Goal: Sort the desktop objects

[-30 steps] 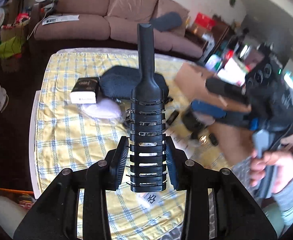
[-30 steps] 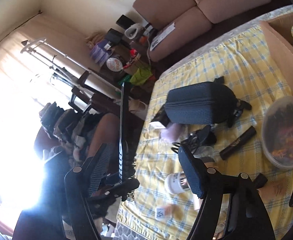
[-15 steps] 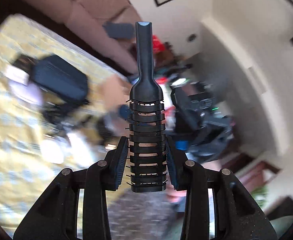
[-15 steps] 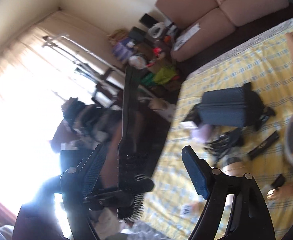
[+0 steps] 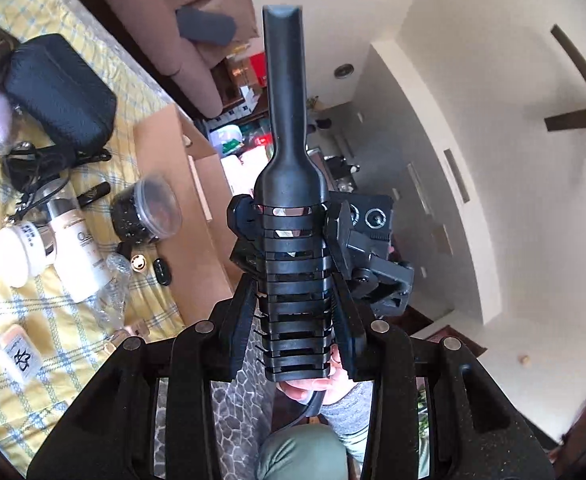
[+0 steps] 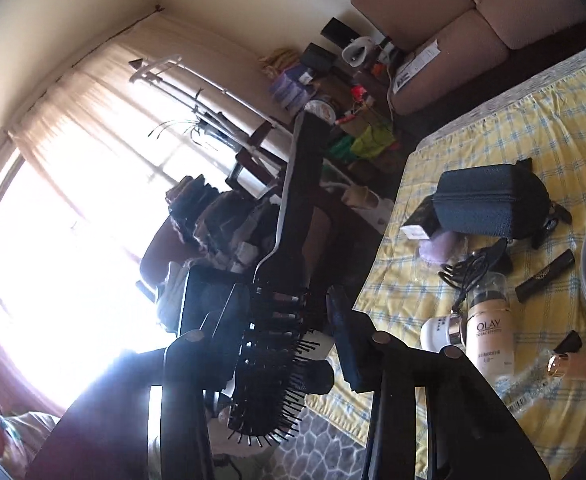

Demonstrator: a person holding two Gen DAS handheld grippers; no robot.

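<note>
A black vented hairbrush sticks up between the fingers of my left gripper, which is shut on the sides of its head. The handle points away from me. My right gripper comes in from the far side, and its fingertips flank the top of the same brush head. In the right wrist view the hairbrush lies between the fingers of my right gripper, bristles turned to the right. These jaws are closing; a narrow gap still shows at the right-hand pad. Both grippers hang off the table's near edge.
The yellow checked tablecloth carries a black zip case, a cardboard box, a clear tub, a white jar, an Olay bottle, a black tube and cables. A hand shows below the brush.
The left view has swung off the table toward the wall and ceiling, the brush still gripped. The right jaws have narrowed around the brush head, which now sits between them.
</note>
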